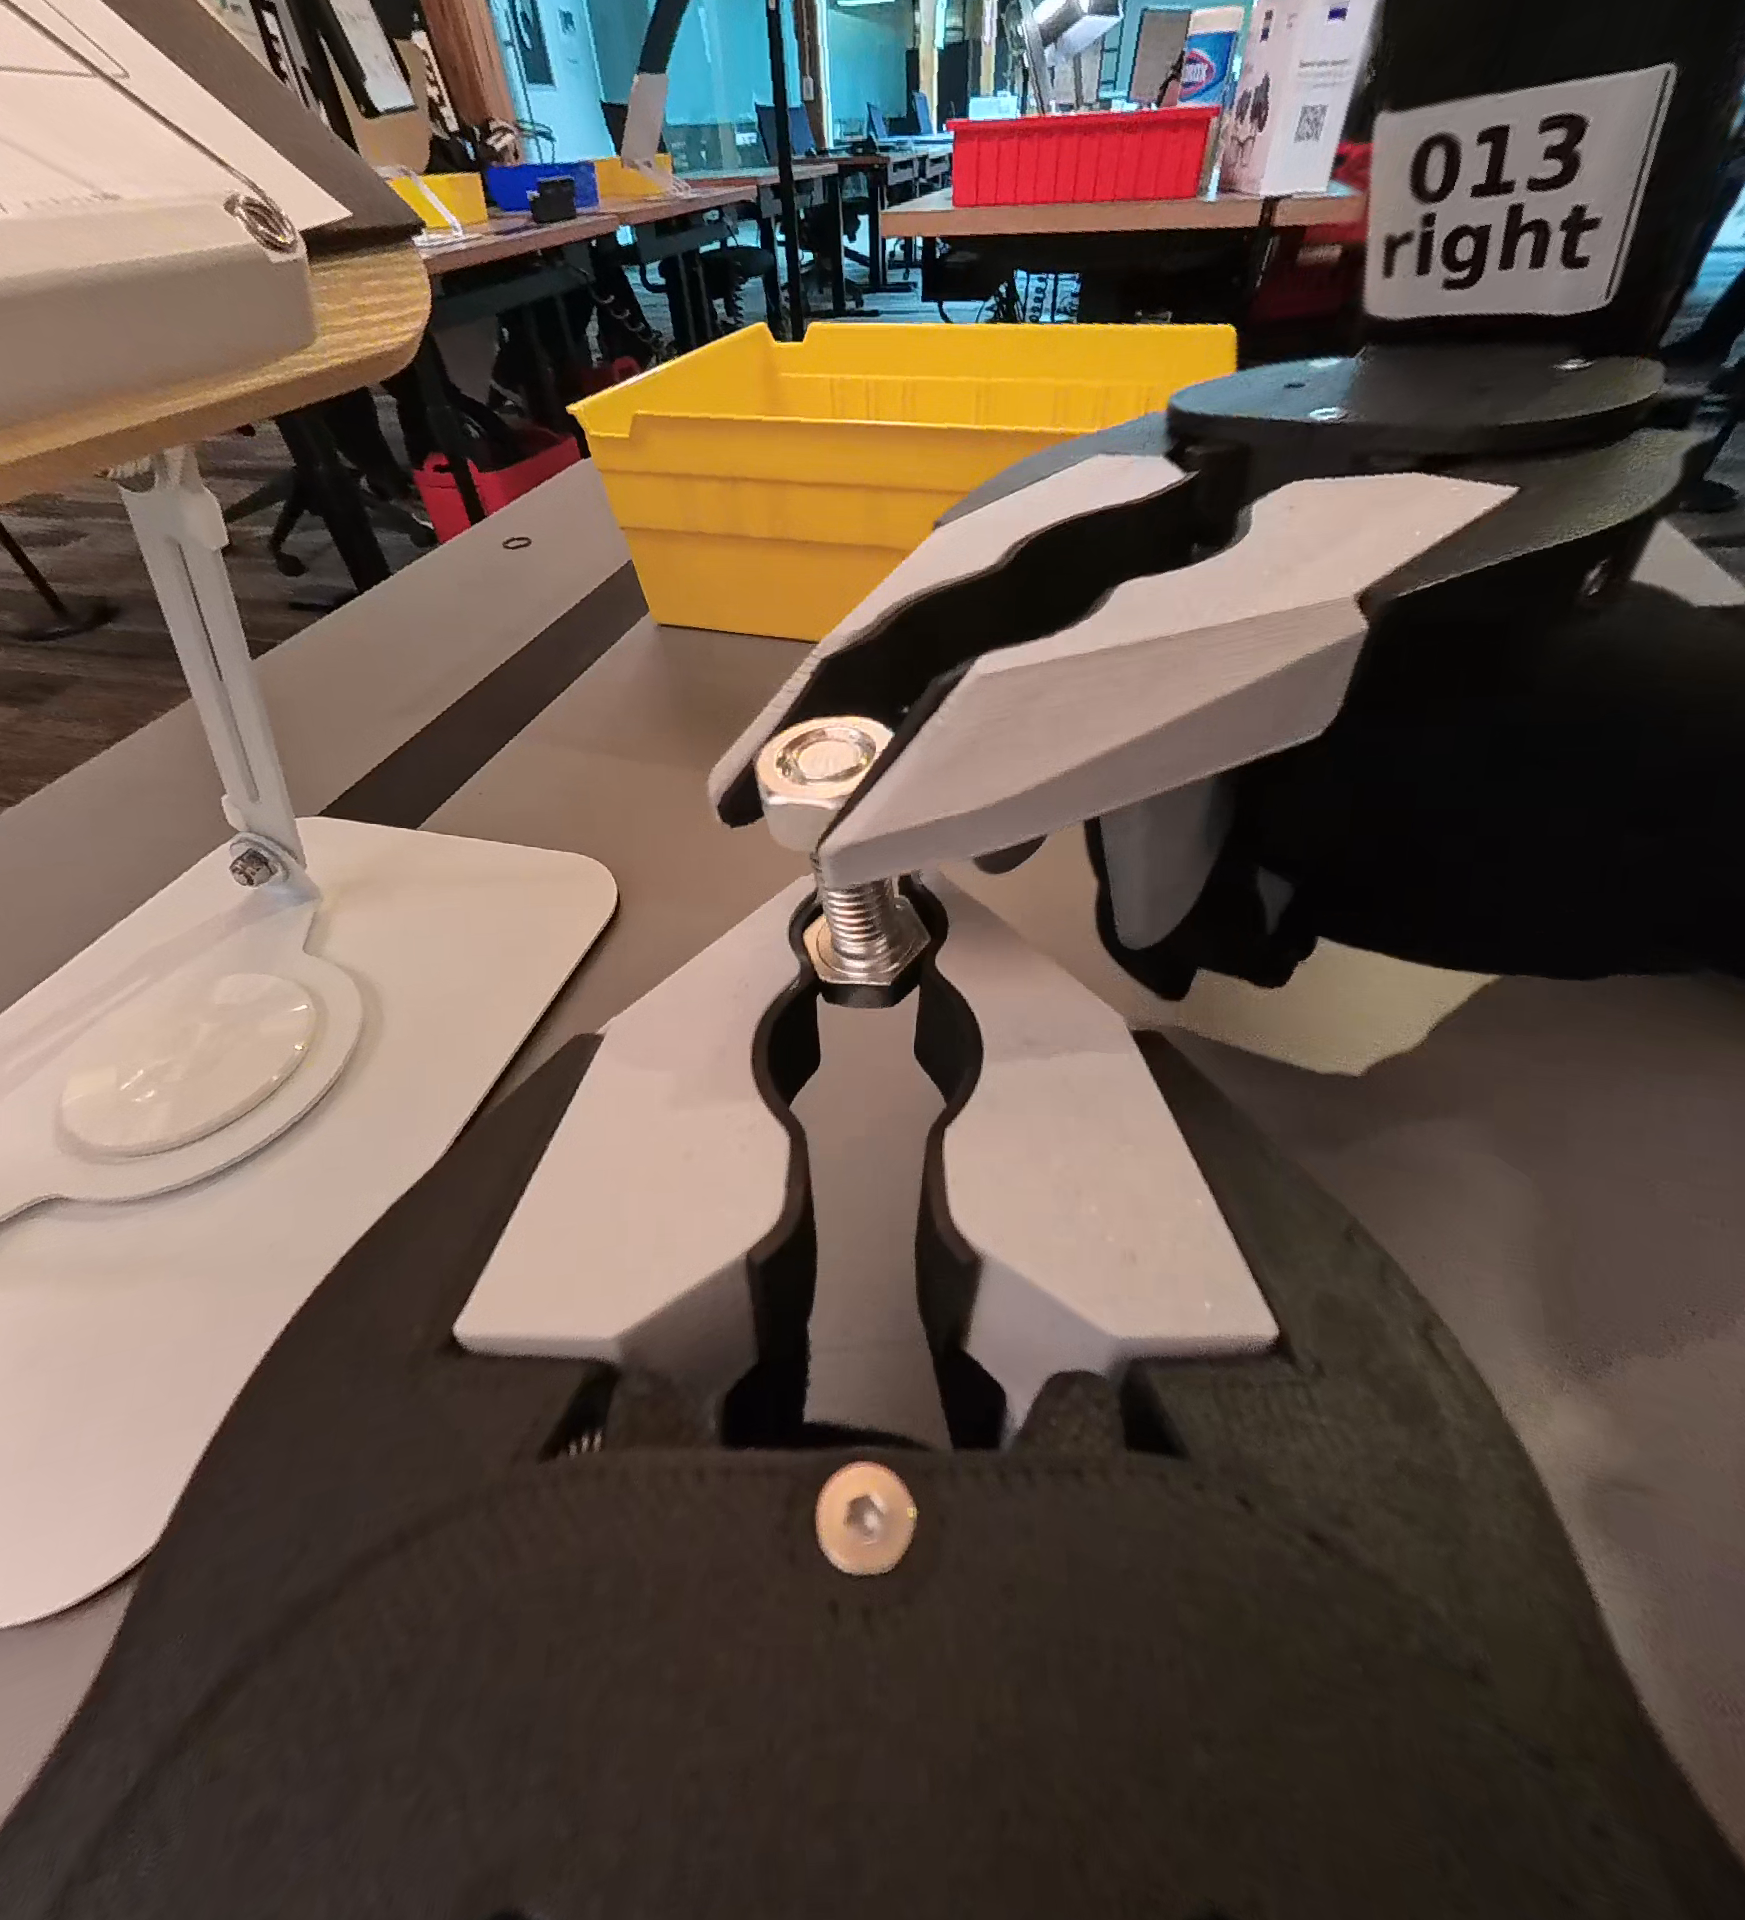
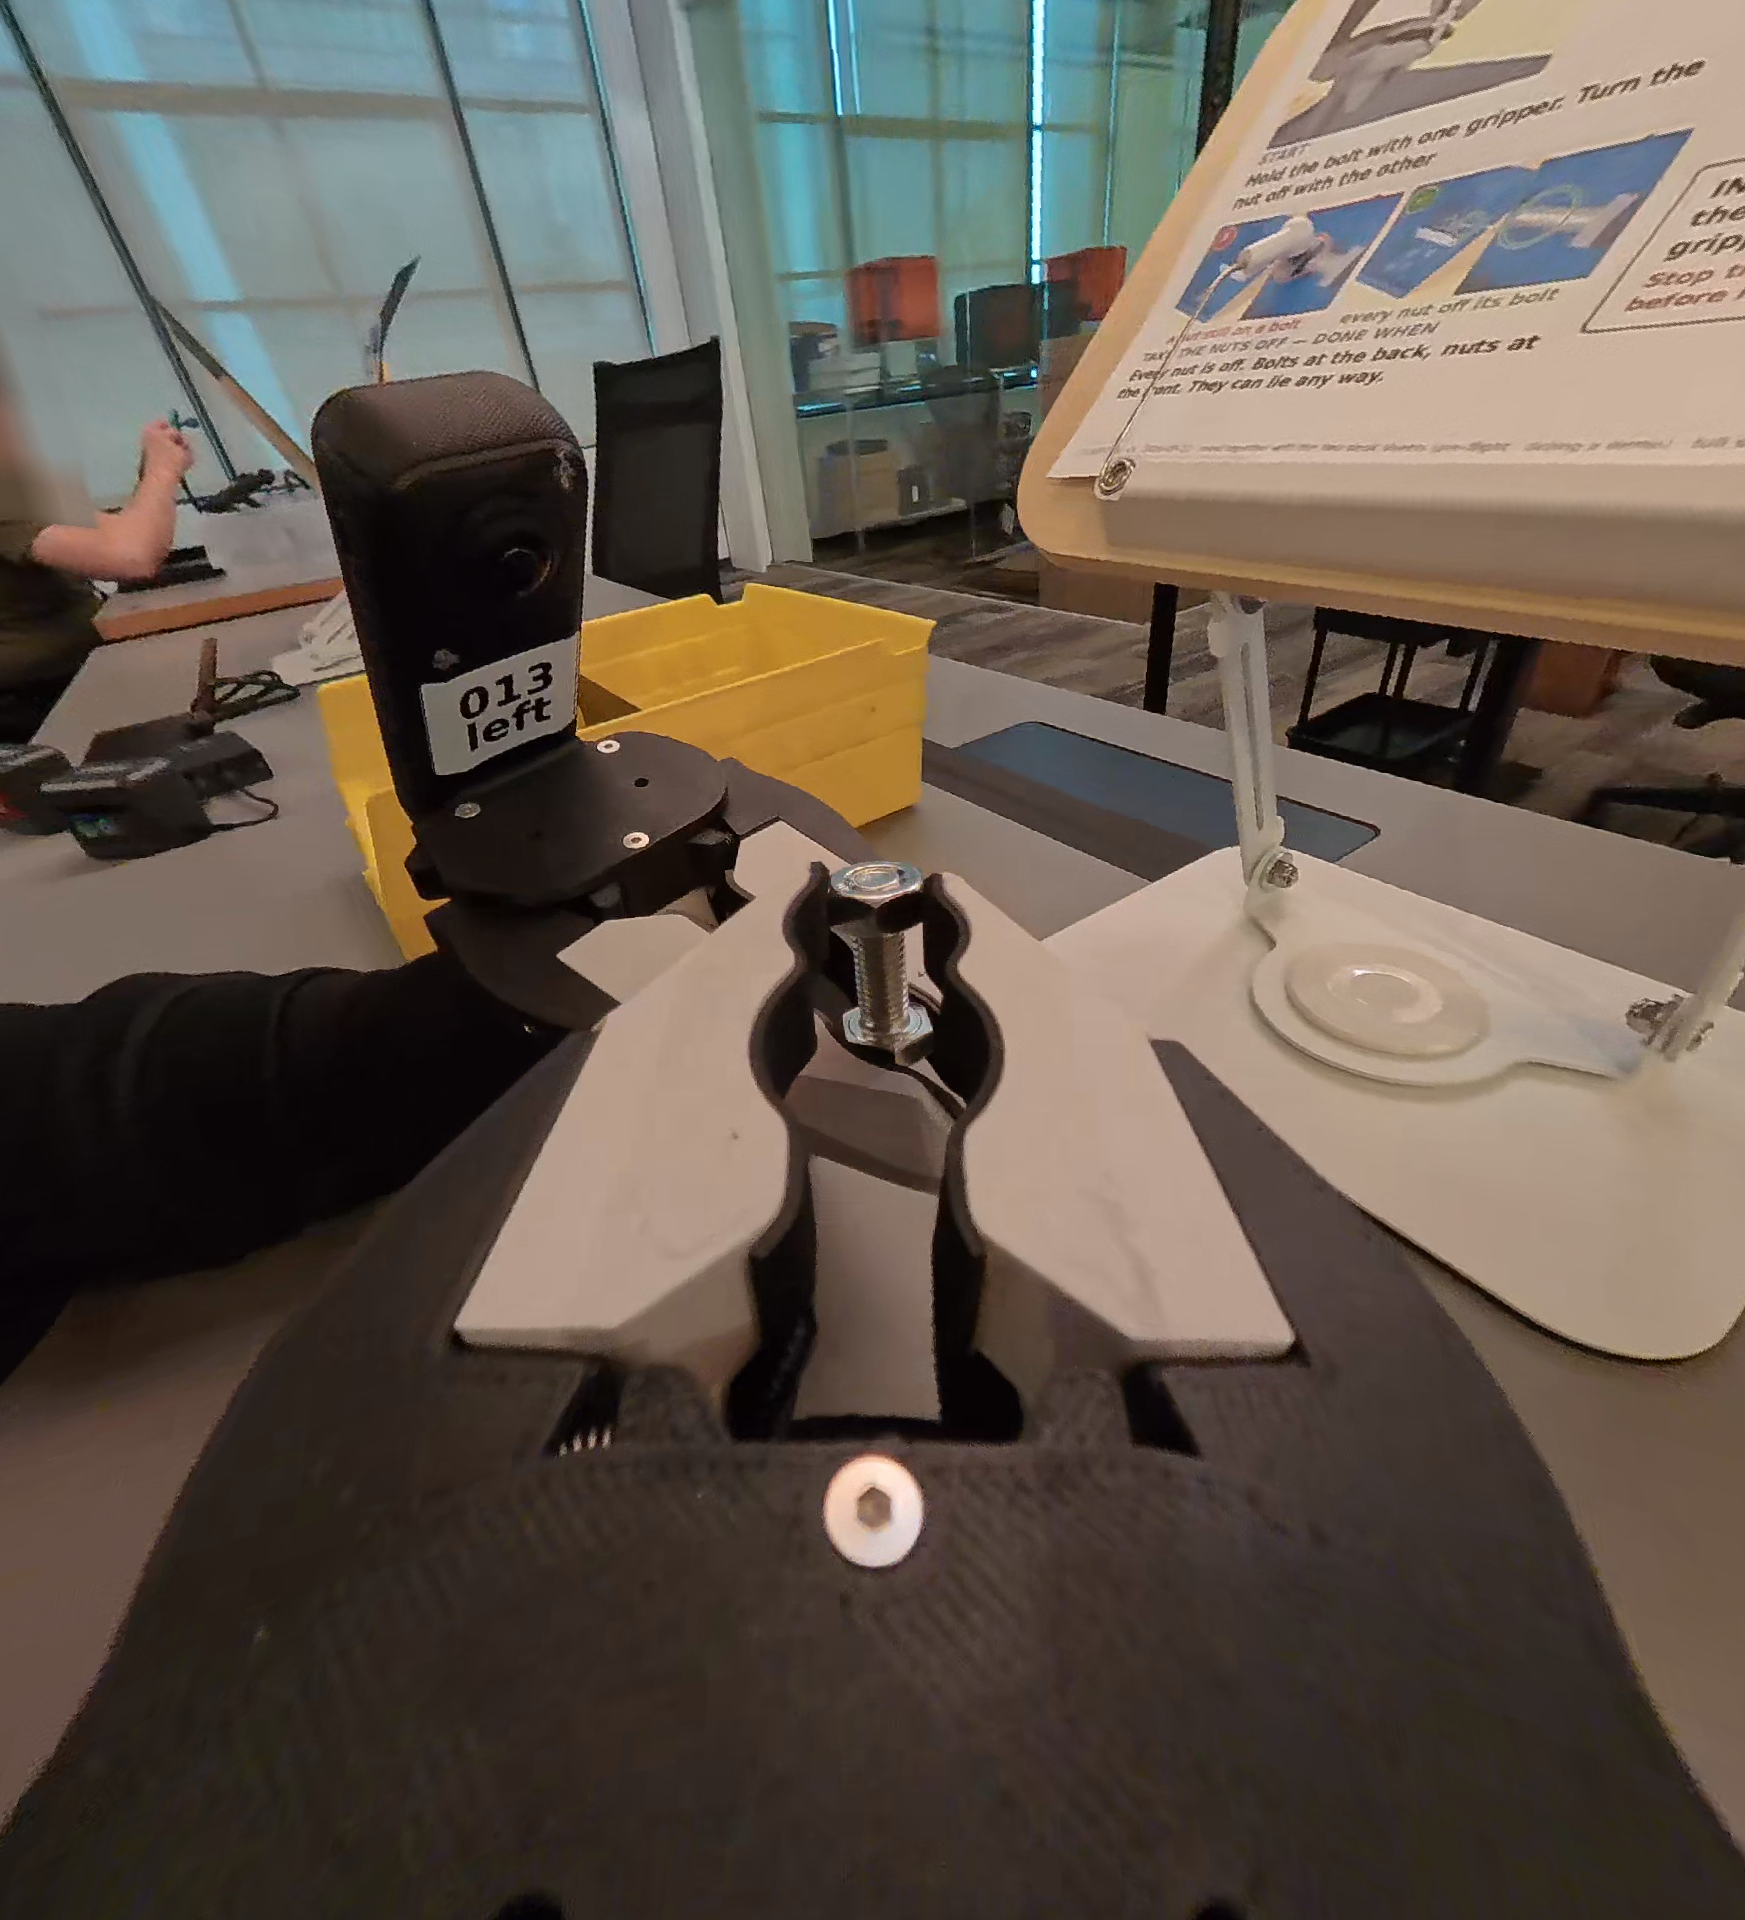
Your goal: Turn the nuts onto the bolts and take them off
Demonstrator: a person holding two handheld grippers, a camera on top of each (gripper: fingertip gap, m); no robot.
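Note:
A silver bolt (image 1: 850,902) stands upright between my two grippers, above the grey table (image 1: 1470,1247). My right gripper (image 1: 795,810) comes in from the right and is shut on the bolt's hex head (image 1: 821,771). My left gripper (image 1: 866,935) is shut on the hex nut (image 1: 866,961), which sits low on the thread. In the right wrist view, my right gripper (image 2: 875,894) holds the bolt head (image 2: 873,885). The thread (image 2: 883,977) runs down to the nut (image 2: 883,1029), and the left gripper reaches in underneath from the left.
A yellow bin (image 1: 826,488) stands just behind the grippers; it also shows in the right wrist view (image 2: 774,686). A white stand base (image 1: 224,1039) holds a tilted instruction board (image 2: 1470,260) beside them. Black devices (image 2: 120,790) lie far left. A person (image 2: 6,582) sits at another table. The left gripper's tips are roughly 6 cm from the right gripper's.

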